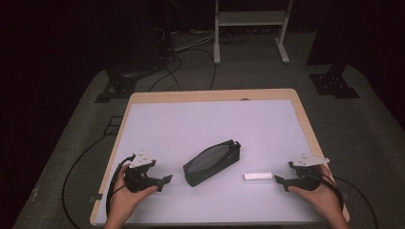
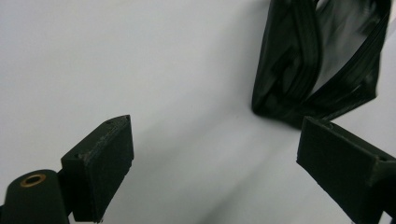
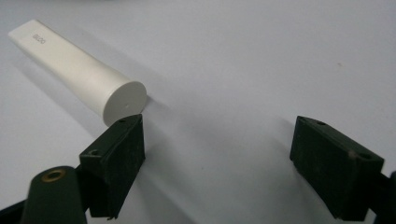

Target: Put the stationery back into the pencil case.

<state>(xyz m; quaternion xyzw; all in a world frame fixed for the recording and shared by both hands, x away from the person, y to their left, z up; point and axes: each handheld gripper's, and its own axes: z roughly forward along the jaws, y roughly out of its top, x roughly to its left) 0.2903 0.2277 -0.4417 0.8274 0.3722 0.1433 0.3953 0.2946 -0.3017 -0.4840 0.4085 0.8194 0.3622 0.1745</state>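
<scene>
Two grippers rest parted and empty: right gripper [image 1: 282, 182] just right of the white tube [image 1: 258, 176], apparently lengthwise left-right; left gripper [image 1: 165, 181] beside the black pouch [image 1: 211, 161].

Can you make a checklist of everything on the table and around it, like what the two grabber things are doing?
Surface: white mat on a wooden table, flat and clean.
Job's things: black zip pouch lying at an angle near the middle; white tube lying flat to its right, apart from it.
Clutter: nothing seen.
Grippers: left gripper held near the table's front left, jaws wide open, aimed at the pouch; right gripper at the front right, jaws wide open, close to the tube's round end, not gripping it.
Cables: a black cable trails from the left gripper; more cables lie on the floor behind.
Surroundings: dark room, grey floor, white frame at the back.
</scene>
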